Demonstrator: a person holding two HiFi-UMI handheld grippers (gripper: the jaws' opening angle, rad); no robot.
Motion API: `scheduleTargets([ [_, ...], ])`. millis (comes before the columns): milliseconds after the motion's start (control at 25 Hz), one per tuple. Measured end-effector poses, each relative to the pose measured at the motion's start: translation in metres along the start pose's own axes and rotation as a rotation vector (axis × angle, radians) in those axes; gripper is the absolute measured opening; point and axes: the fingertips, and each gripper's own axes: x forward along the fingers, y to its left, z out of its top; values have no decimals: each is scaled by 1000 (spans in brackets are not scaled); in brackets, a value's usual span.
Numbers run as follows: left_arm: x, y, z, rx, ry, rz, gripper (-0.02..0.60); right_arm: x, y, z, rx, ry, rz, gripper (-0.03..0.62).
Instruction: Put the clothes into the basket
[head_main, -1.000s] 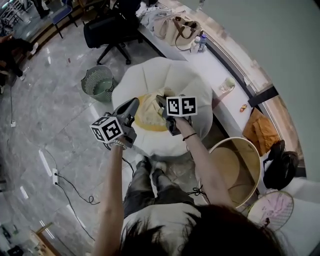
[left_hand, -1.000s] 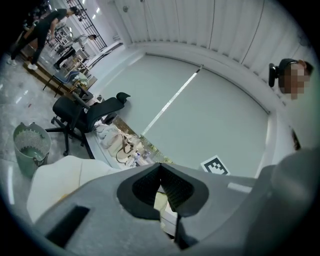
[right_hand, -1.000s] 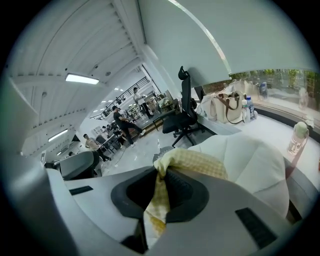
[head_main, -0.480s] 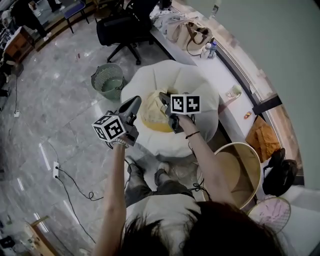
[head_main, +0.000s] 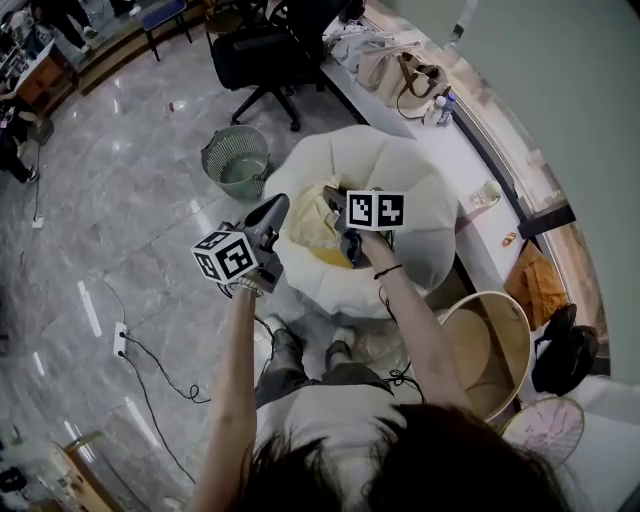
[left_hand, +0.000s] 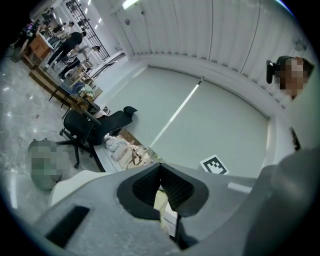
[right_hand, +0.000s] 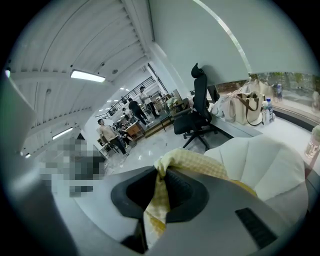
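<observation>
My right gripper (head_main: 338, 215) is clamped on the yellow checked cloth (head_main: 318, 225). In the right gripper view the pads of this gripper (right_hand: 159, 172) pinch a fold of the cloth (right_hand: 192, 160); a short tail hangs down between the jaws toward the camera. The rest runs off to the right toward the white cushioned seat (right_hand: 270, 165).

From the head view, the cloth sits bunched in the middle of the seat (head_main: 400, 170). It is longer from far to near than from left to right, paler at the far end and deeper yellow at the near end. The pinched part is raised at the right side of the bunch, under the gripper's marker cube.

My left gripper (head_main: 275, 208) is just beside the cloth's left edge and points up and to the right at it. In the left gripper view its jaws (left_hand: 160, 167) meet at the tips. A pale yellow strip shows in the gap behind them, and I cannot tell whether any cloth is caught there.

The basket (head_main: 510, 325) stands on the floor to the near right of the seat, well apart from the cloth, with its mouth facing up. A green wastebasket (head_main: 235, 160) stands to the far left of the seat, and a black office chair (head_main: 265, 55) is beyond that. Bags (head_main: 400, 72) rest on the long white surface (head_main: 470, 150) along the far right.
</observation>
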Motion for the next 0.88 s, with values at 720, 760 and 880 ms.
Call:
scheduleTargets([
  [720,-67,98,63,-19,-1,-6,11,107,87,12,-21,8,-9,40],
  [760,-70,101,65,-21,-2,-7,11,112,91,12,-25,9,-11,40],
  [880,-79,110,72,-14,-3,-11,11,125,101,11,-33,8,-10,40],
])
